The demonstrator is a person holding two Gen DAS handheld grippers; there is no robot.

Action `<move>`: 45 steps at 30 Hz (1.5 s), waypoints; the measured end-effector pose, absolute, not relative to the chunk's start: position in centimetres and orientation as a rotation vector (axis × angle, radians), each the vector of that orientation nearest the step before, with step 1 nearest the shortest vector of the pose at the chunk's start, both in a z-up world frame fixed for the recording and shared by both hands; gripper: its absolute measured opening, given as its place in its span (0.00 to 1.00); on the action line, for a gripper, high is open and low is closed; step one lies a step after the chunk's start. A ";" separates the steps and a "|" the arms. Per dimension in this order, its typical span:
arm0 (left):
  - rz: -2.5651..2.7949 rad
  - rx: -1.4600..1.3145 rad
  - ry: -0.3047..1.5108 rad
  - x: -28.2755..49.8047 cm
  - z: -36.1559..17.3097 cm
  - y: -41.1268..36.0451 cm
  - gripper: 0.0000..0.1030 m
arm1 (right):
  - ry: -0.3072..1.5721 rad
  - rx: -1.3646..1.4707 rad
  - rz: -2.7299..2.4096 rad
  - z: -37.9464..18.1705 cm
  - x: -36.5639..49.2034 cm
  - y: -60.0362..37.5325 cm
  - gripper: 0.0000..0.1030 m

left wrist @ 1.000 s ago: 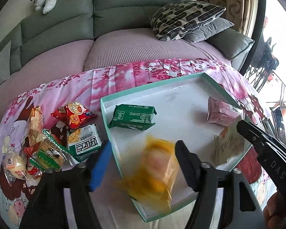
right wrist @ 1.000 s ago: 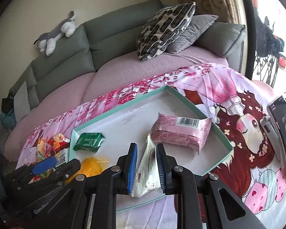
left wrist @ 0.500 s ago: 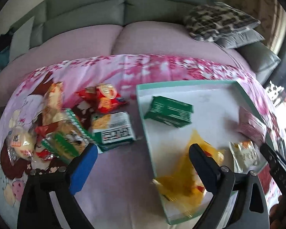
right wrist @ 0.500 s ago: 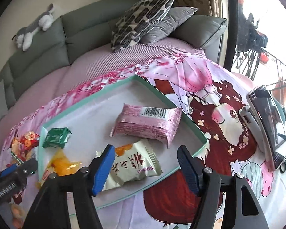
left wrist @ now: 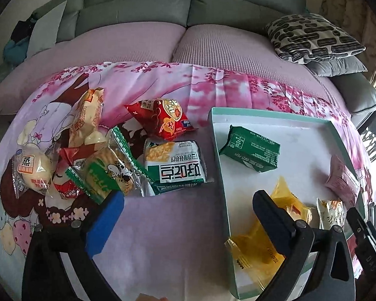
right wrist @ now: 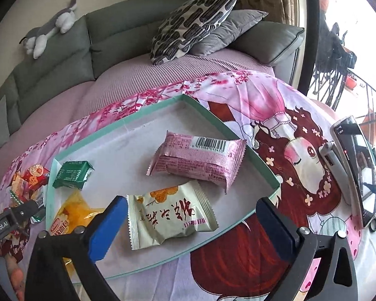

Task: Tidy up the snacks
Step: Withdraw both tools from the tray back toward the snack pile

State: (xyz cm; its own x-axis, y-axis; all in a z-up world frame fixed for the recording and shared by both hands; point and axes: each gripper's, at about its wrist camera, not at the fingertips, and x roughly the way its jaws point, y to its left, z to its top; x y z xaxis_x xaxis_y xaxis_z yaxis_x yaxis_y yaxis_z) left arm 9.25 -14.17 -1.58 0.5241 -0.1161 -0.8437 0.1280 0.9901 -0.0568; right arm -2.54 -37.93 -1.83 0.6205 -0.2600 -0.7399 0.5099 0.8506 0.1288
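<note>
Both tongs have just been opening and now stand wide with nothing between them. Right tongs [right wrist: 190,222] have let go of the cream packet [right wrist: 171,217], which lies flat near the tray's [right wrist: 238,135] front edge, beside the pink packet [right wrist: 200,159]. Left tongs [left wrist: 188,215] have dropped the yellow packet [left wrist: 260,245] at the tray's near left corner and swung toward the loose snack pile [left wrist: 112,155] on the surface left of the tray, likely next to be sorted.

"GenRobot.AI" on the left gripper [right wrist: 10,222]; "GOOD LUCK" on the red packet [left wrist: 163,119].
</note>
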 end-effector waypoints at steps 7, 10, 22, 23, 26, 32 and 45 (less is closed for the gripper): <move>-0.152 0.014 1.015 9.2 -1.7 -14.1 0.99 | 0.766 0.333 -0.451 -1.6 -2.2 -37.5 1.00; -0.152 0.018 1.015 9.2 -1.7 -14.0 0.99 | 0.745 0.330 -0.438 -1.6 -2.3 -37.3 1.00; -0.134 -0.040 0.975 9.4 0.4 -10.1 0.99 | 0.728 0.326 -0.391 -0.8 -1.5 -35.2 1.00; -0.124 -0.050 0.974 9.5 0.5 -9.5 0.99 | 0.728 0.332 -0.379 -0.7 -1.4 -34.8 1.00; -0.082 -0.100 0.986 9.8 0.5 -6.9 0.99 | 0.722 0.322 -0.352 -0.4 -1.0 -33.5 1.00; 0.022 -0.165 0.992 10.0 0.4 -1.9 0.99 | 0.717 0.299 -0.269 0.0 0.5 -29.7 1.00; 0.098 -0.207 0.997 10.4 0.6 5.7 0.99 | 0.697 0.272 -0.012 0.4 3.2 -21.1 1.00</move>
State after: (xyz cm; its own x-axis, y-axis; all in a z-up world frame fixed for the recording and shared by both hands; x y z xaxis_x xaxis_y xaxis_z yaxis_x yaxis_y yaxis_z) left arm 10.44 5.68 0.60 0.5409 -0.0131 -0.8410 -0.1761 0.9759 -0.1285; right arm 3.19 -21.15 0.39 0.7682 0.0795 -0.6352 0.1017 0.9645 0.2437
